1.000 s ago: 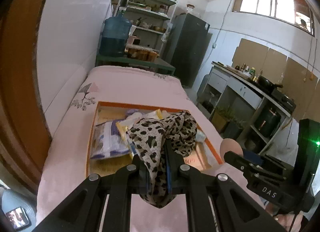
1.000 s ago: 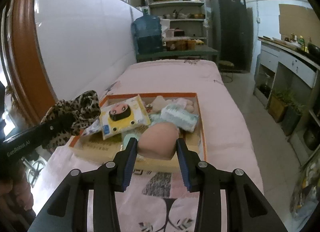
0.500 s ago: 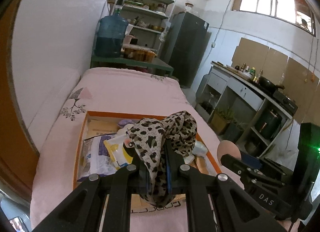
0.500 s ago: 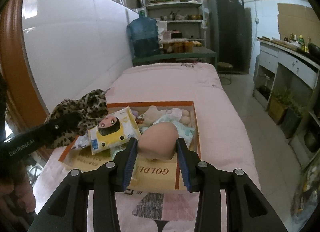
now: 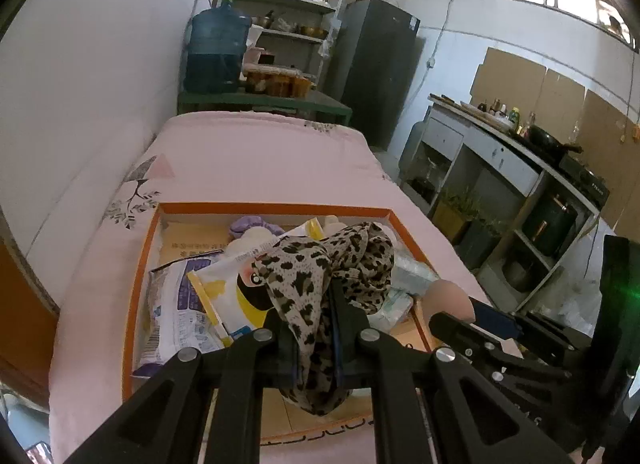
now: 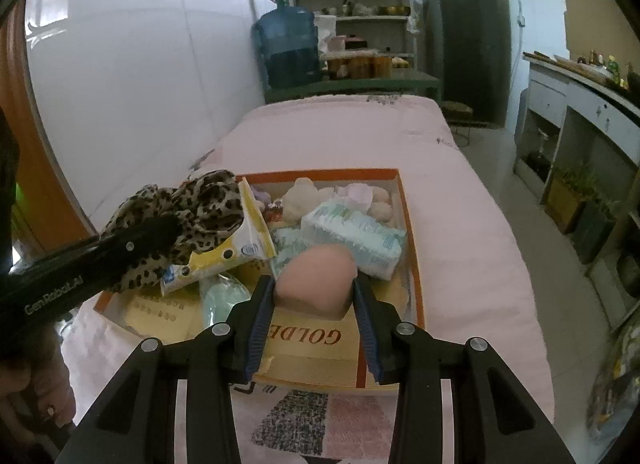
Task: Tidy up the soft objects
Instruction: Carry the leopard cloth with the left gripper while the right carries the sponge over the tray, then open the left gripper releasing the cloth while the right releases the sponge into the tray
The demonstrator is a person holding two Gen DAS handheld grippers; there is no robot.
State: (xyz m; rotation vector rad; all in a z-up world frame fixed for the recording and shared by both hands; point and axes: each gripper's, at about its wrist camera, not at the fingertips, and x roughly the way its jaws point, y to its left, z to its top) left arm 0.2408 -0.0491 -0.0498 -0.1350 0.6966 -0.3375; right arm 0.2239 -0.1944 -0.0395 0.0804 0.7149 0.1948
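Note:
My left gripper (image 5: pixel 314 312) is shut on a leopard-print cloth (image 5: pixel 320 276) and holds it over the orange-rimmed box (image 5: pixel 276 207) on the pink bed. The cloth also shows in the right wrist view (image 6: pixel 188 212), at the box's left edge. My right gripper (image 6: pixel 314 284) is shut on a pink rounded sponge (image 6: pixel 316 276) above the box's near right part (image 6: pixel 416 276). The sponge shows in the left wrist view (image 5: pixel 448 298) too. The box holds a yellow wipes pack (image 6: pixel 252 232), tissue packs (image 6: pixel 352 232) and small plush items (image 6: pixel 300 196).
The pink bedspread (image 5: pixel 256 156) runs back to a green table with a blue water jug (image 5: pixel 216 52) and shelves. A white wall lies along the left. A kitchen counter (image 5: pixel 512 144) stands across the floor on the right.
Both grippers have moved forward over the box with their loads still held. The box now lies closer beneath them in both views.

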